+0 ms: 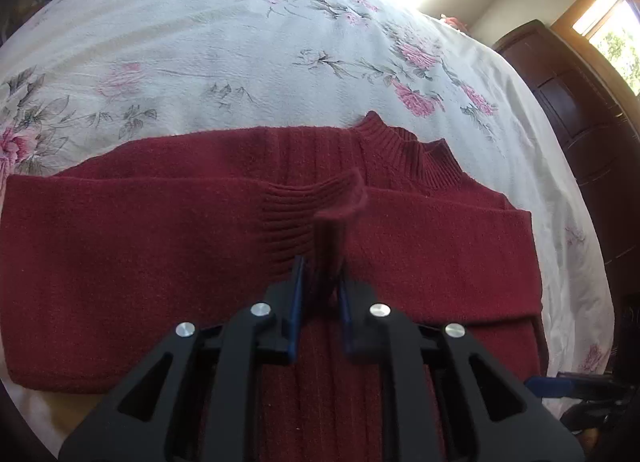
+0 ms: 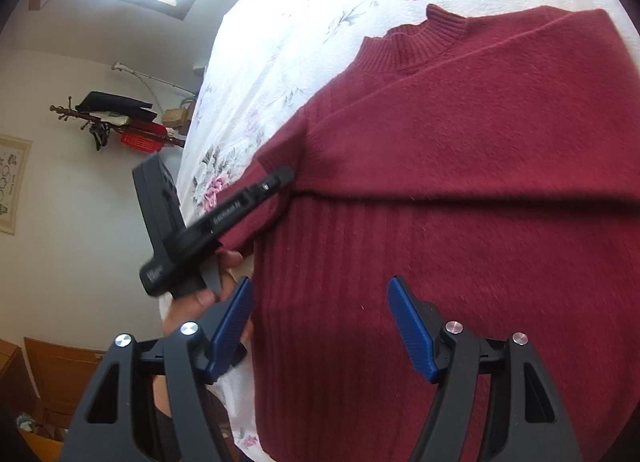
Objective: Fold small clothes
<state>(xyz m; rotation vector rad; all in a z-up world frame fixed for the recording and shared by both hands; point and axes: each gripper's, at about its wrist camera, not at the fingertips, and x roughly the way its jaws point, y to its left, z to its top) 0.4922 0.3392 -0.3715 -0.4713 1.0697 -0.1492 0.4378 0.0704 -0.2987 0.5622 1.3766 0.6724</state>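
Bedspread [image 1: 240,42] beyond sweater [image 1: 160,242] collar, 12 o'clock: bare, open passage. Dark wardrobe [image 1: 580,110] crowds bed edge, 3 o'clock.

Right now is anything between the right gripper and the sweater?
Nothing visible. The open right gripper hovers straight over the sweater body; the left gripper works at the sleeve off to one side.

The left tool [image 1: 320,282] had its blue pads nearly together, pinching a ribbed cuff [image 1: 316,202]. The right tool [image 2: 320,326] hung with its pads spread wide. A hand [image 2: 208,294] gripped the left tool's handle.
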